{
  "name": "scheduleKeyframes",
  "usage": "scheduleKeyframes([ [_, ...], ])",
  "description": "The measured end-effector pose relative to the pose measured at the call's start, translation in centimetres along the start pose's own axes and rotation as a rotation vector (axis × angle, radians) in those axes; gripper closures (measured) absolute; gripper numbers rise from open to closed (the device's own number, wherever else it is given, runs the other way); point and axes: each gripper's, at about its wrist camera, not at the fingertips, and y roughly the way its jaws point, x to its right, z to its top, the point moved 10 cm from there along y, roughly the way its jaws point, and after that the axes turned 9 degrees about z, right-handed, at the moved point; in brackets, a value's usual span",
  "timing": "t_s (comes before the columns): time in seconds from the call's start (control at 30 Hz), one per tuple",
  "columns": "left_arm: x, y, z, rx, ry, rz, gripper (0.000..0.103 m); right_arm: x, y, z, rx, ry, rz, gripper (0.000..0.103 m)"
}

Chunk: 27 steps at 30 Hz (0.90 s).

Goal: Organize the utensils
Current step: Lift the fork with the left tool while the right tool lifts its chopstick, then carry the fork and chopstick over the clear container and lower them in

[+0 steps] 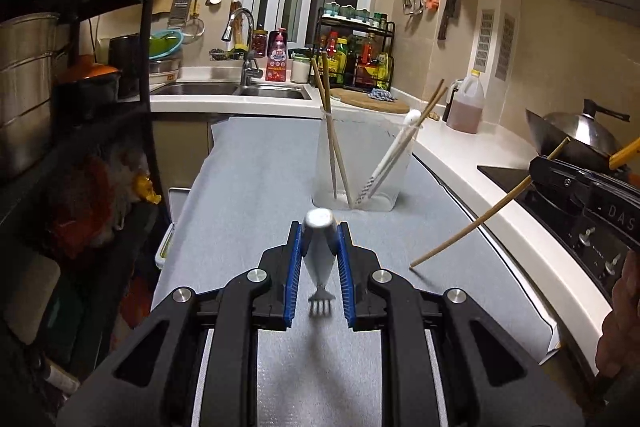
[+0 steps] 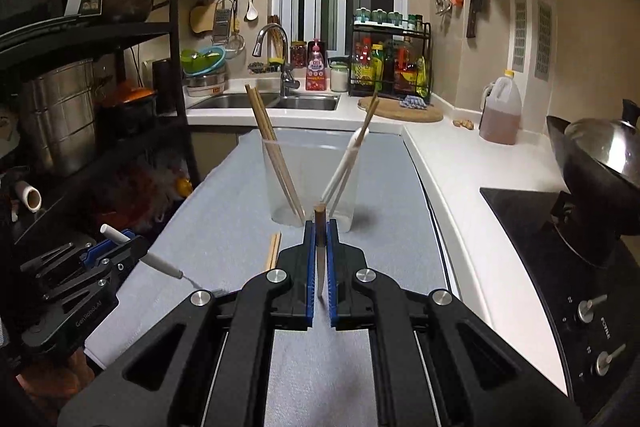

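While the left tongs [image 1: 320,227] clench a white-handled metal fork [image 1: 319,259], tines toward the camera, the right tongs [image 2: 320,227] clench one wooden chopstick [image 2: 320,259] lengthwise above the grey-matted bench [image 2: 224,227], behind which a clear plastic holder [image 2: 312,179] contains four chopsticks and one white utensil.

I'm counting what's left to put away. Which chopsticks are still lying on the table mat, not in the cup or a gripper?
The pair of wooden chopsticks lying flat on the grey mat, left of the right gripper. The others stand in the clear cup, or are held.
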Motion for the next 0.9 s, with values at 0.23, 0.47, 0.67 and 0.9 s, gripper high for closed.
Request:
scheduleKeyframes([
  [0.23,-1.1,0.2,2.3,0.001,-0.034,-0.002,0.086,-0.4,0.0,2.9,0.026,-0.01,0.006,0.098],
  [0.47,-1.3,0.7,4.0,-0.023,-0.031,0.005,0.086,-1.3,0.5,4.6,0.0,-0.042,0.014,0.098],
  [0.67,-1.1,1.1,5.0,-0.052,-0.026,0.008,0.086,-1.2,1.0,5.2,-0.029,-0.048,0.015,0.098],
  [0.9,-1.1,1.3,6.5,-0.076,-0.008,-0.009,0.086,-0.7,1.3,6.3,-0.054,-0.053,0.011,0.098],
])
